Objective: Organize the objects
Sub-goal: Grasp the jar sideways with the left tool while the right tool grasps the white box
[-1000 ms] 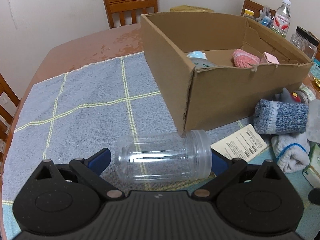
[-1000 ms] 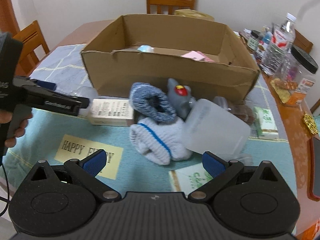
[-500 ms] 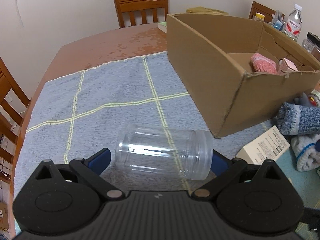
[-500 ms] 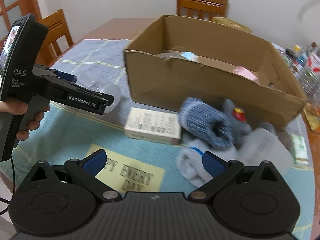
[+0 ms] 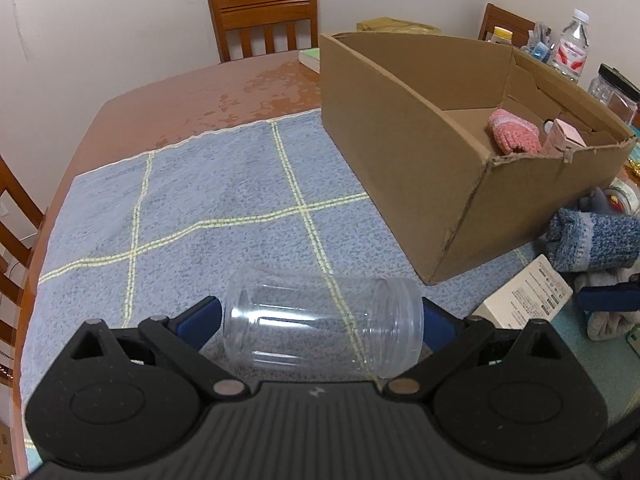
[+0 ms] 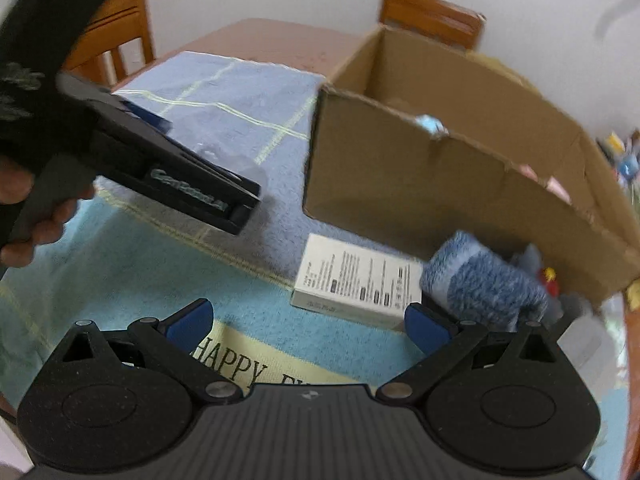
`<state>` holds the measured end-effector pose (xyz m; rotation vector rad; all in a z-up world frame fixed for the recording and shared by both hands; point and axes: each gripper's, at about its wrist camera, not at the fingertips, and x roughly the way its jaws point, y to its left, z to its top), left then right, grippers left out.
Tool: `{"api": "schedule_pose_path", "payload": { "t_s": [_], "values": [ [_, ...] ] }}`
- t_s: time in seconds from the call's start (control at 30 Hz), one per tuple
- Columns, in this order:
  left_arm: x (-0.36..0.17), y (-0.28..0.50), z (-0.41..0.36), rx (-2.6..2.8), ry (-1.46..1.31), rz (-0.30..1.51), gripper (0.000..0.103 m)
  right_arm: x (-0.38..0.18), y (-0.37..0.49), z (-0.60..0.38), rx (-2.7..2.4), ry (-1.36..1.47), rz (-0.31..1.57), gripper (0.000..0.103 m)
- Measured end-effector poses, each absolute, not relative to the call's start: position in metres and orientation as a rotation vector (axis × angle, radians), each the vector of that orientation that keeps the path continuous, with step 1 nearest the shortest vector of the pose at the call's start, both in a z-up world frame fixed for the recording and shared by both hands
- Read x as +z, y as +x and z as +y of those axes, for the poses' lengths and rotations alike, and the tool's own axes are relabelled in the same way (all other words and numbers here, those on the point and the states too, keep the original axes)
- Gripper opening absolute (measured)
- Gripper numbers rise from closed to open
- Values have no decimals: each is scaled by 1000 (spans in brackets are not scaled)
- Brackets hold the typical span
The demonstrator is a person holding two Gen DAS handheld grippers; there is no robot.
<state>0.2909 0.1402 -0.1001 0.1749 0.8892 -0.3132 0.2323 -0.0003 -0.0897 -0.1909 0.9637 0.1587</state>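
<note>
The clear plastic jar (image 5: 322, 322) lies on its side, crosswise between the blue pads of the left gripper (image 5: 320, 318), which is clamped on its two ends (mouth toward the right pad). Below it is the blue checked towel (image 5: 208, 200); the cardboard box (image 5: 420, 152) stands just beyond to the right, a pink knit item (image 5: 512, 134) inside. The right gripper (image 6: 308, 322) is spread wide and empty over a white carton (image 6: 356, 280) and a blue rolled sock (image 6: 484, 280).

Blurred left tongs (image 6: 240, 184), their print unreadable; box contents (image 6: 430, 124) mostly hidden.
</note>
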Motion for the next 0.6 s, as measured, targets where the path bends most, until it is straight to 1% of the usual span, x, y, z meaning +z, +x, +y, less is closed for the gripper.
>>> {"api": "schedule_pose_path", "payload": {
  "t_s": [0.27, 0.6],
  "values": [
    [-100, 294, 142, -334, 173, 892, 101, -104, 255, -7, 31, -117, 1007, 103],
    [-100, 293, 147, -364, 160, 895, 100, -107, 260, -9, 99, -65, 1003, 103]
  ]
}}
